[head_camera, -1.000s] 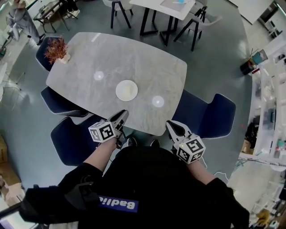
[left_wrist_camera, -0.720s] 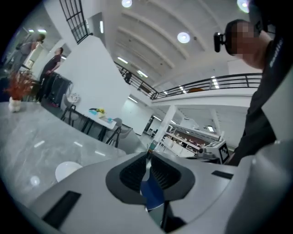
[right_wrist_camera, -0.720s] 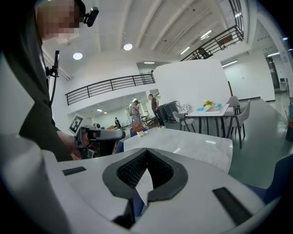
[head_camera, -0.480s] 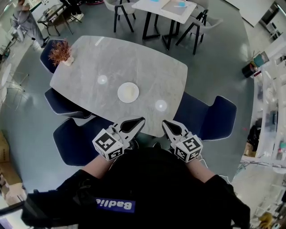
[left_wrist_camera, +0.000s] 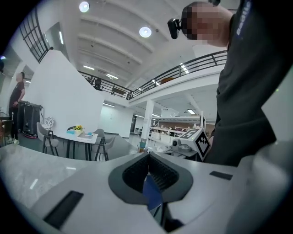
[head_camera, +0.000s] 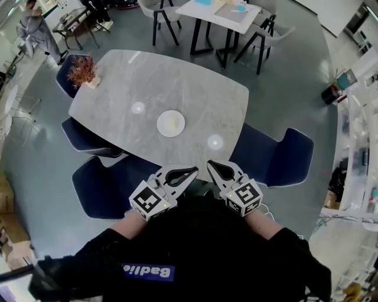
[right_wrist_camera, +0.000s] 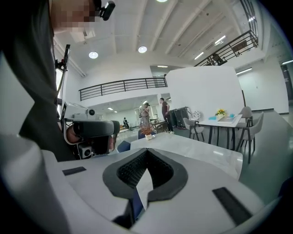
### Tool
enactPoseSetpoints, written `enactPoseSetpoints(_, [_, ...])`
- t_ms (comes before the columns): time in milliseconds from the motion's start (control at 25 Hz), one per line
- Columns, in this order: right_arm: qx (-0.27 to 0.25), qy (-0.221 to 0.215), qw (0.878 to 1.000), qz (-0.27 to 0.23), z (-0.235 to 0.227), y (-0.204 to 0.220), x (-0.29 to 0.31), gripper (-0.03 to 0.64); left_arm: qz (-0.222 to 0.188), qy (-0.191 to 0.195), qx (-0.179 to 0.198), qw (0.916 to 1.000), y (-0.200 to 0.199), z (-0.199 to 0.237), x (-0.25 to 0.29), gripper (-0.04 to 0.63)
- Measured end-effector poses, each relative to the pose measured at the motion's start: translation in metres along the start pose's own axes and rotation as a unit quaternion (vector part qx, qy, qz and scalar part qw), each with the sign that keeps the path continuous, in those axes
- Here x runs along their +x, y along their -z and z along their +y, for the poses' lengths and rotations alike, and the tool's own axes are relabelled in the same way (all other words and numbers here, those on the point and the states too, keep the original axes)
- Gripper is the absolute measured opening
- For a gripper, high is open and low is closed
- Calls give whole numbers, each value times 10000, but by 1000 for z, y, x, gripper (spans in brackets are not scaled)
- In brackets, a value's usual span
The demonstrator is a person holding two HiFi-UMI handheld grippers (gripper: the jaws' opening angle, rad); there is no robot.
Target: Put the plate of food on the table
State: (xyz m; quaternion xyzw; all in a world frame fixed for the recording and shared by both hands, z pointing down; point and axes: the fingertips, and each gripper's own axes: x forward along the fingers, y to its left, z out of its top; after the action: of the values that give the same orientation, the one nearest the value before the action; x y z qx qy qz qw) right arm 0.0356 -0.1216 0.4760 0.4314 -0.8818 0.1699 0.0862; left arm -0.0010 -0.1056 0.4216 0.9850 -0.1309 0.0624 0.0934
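A white plate (head_camera: 170, 124) with pale food on it rests on the grey marble table (head_camera: 195, 88), near the front edge. Both grippers hover low in front of my body, short of the table edge, and their tips point at each other. My left gripper (head_camera: 193, 171) is shut with nothing between its ribbed pads (left_wrist_camera: 158, 176). My right gripper (head_camera: 210, 166) is shut and empty too, its pads (right_wrist_camera: 158, 169) pressed together. The plate is out of sight in both gripper views. The right gripper view catches the table top (right_wrist_camera: 197, 148).
Blue chairs (head_camera: 277, 156) (head_camera: 103, 186) stand around the near side of the table. A potted dried plant (head_camera: 82, 71) sits at its far left corner. A white table with grey chairs (head_camera: 227, 15) stands behind. A person (head_camera: 35, 29) walks at the top left.
Both grippers have swung inward, so their tips now face each other close to my body. The plate has stayed where it was on the table.
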Motion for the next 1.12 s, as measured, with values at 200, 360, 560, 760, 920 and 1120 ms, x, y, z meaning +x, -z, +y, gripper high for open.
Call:
enactPoseSetpoints(200, [-57,-95,9999,-6,9,-7,2,8,24,-57,-163,9998,7,1,-3,9])
enactPoseSetpoints(360, [-117,-126,9998,-27,11,-9,0,8,37,-87,-188,9998,9,0,-3,9])
enactPoseSetpoints(560, [-158,-137,9998,-57,11,-10,-2,8,47,-96,-197,9997,11,-1,-2,9])
enactPoseSetpoints(760, [-171,-147,9997,-55,10,-11,-3,8,42,-106,-181,9998,10,-2,-1,9])
enactPoseSetpoints(920, [-174,-146,9997,-62,11,-12,-2,8,31,-114,-208,9997,10,-2,-3,9])
enactPoseSetpoints(1120, [-180,-152,9997,-51,13,-10,-3,8,30,-109,-205,9997,12,-4,-4,9])
